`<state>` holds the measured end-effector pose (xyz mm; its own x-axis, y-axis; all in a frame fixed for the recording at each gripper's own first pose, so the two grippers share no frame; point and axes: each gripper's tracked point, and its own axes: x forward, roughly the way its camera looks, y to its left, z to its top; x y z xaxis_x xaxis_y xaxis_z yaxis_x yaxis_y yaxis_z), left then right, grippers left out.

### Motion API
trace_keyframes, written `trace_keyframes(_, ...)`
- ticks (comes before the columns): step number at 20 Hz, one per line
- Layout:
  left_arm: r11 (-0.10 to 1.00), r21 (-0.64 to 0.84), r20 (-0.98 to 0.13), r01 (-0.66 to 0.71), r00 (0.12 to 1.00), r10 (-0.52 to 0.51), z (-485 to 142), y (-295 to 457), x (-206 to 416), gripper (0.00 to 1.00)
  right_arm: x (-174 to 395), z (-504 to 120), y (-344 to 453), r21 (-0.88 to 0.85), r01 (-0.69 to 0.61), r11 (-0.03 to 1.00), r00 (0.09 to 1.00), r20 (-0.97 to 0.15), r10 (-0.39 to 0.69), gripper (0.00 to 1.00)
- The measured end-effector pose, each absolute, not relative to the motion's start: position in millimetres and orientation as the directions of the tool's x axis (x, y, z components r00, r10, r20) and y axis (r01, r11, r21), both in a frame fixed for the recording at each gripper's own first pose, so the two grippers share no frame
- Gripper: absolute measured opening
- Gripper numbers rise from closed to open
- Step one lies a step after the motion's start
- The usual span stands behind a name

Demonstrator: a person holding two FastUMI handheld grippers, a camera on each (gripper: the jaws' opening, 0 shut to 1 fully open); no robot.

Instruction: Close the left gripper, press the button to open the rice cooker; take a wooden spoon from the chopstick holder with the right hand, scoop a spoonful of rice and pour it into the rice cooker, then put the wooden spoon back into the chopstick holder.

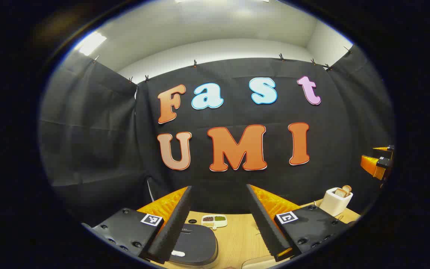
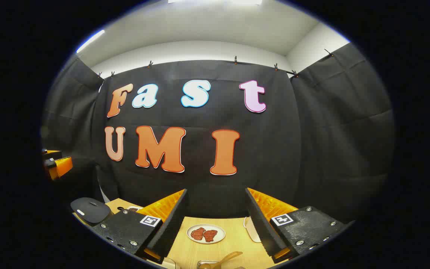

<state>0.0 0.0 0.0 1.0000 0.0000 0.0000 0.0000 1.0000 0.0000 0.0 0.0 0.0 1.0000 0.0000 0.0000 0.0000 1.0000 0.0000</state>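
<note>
Your left gripper [image 1: 218,220] sits at the near edge of the left gripper view with its two fingers [image 1: 170,224] spread wide apart, nothing between them and nothing touched. Below and between those fingers you see the rice cooker [image 1: 194,244], a dark rounded body with its lid down, resting on the wooden table [image 1: 237,239]. Just beyond the cooker, toward the far wall, lies a small white divided dish [image 1: 214,220] with dark and greenish contents in separate compartments. At the far right of the table stands a white holder [image 1: 335,201] with pale, rounded pieces standing up out of it; you cannot tell from this view what they are. Higher at the right edge, part of the other gripper shows in the air, well apart from the table things.

Your right gripper [image 2: 217,220] likewise holds its fingers [image 2: 172,220] fully apart, gripping nothing. Between them on the table [image 2: 237,243] rests a white plate [image 2: 205,234] carrying two reddish-brown pieces. Near the bottom edge, in front of the plate, a wooden spoon [image 2: 230,257] lies tilted with its lower end at a metal container [image 2: 204,264], mostly cut off by the edge. A white object [image 2: 251,228] lies just beside the right finger, partly hidden by it. At far left of this view you see the rice cooker lid from another angle, shut.
</note>
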Motion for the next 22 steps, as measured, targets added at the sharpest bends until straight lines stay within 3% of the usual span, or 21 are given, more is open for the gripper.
trace_keyframes(2,1.0,-0.001,-0.015,-0.006,1.0,0.006,-3.3,2.8,-0.8,1.0,-1.7,-6.2,-9.7,-0.013,0.02,1.0,1.0,-0.015,-0.02,0.92)
trace_keyframes(4,1.0,-0.018,-0.027,-0.001,1.0,0.001,-5.7,0.7,-1.0,0.87,-5.1,-10.4,-15.2,-0.015,0.034,0.999,0.999,-0.027,-0.035,0.92)
trace_keyframes(8,1.0,-0.027,-0.016,-0.006,1.0,0.006,1.0,4.0,0.7,1.0,-7.5,-10.7,-22.9,-0.016,0.053,0.998,0.998,-0.035,-0.054,0.92)
trace_keyframes(10,1.0,-0.028,0.0,-0.012,1.0,0.012,6.5,6.6,1.8,0.95,-8.6,-5.7,-24.2,-0.008,0.055,0.998,0.998,-0.023,-0.055,0.92)
trace_keyframes(11,1.0,-0.021,0.006,-0.015,1.0,0.015,9.1,7.0,1.8,0.87,-8.2,-4.0,-23.5,0.0,0.052,0.999,0.998,-0.017,-0.052,0.92)
trace_keyframes(14,1.0,-0.004,0.017,-0.014,1.0,0.014,10.4,2.3,1.6,1.0,-4.9,-5.3,-17.0,0.014,0.041,0.999,0.999,-0.021,-0.04,0.92)
trace_keyframes(22,1.0,0.022,0.008,-0.023,1.0,0.023,8.5,8.8,2.4,1.0,4.8,-2.2,-5.0,0.025,0.015,1.0,1.0,-0.016,-0.014,0.94)
